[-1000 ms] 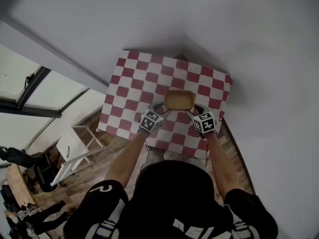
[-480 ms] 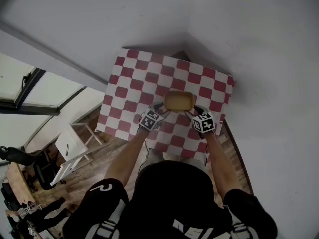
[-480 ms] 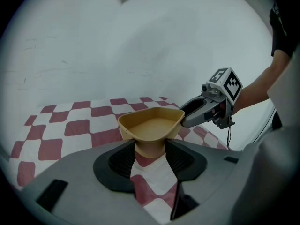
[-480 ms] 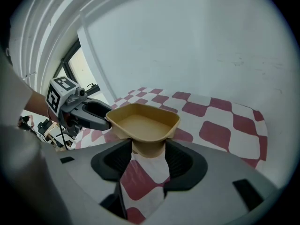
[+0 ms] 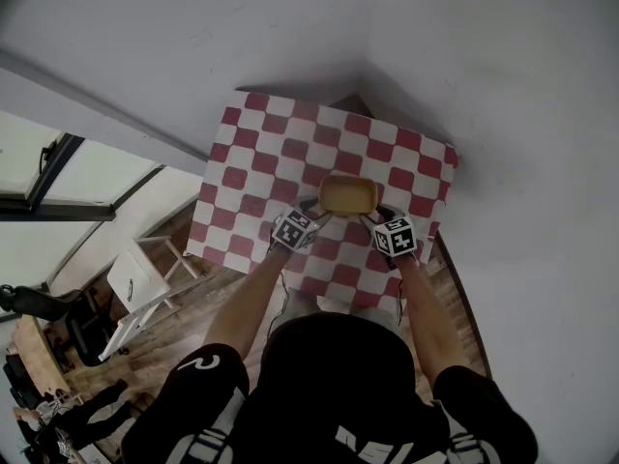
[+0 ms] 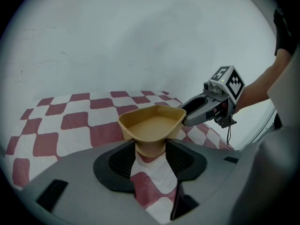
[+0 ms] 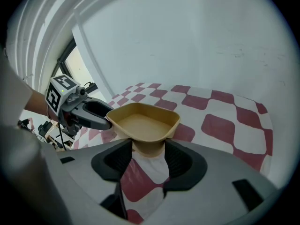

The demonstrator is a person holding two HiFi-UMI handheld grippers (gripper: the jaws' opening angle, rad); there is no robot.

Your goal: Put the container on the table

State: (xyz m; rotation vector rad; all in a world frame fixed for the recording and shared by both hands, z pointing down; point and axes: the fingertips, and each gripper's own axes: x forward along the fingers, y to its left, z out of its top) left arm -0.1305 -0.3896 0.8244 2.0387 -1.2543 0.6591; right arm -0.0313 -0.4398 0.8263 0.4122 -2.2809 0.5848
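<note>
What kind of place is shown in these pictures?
Probably a plain indoor room: a table with a red-and-white checked cloth stands in the corner of two white walls, on a wooden floor, near a window.

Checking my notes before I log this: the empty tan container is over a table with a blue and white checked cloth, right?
Not quite. The checked cloth is red and white, not blue and white, as the head view shows. The rest stands: the tan container is empty and is over that cloth.

Container (image 5: 348,193) between left claw (image 5: 313,207), right claw (image 5: 376,212)
</note>
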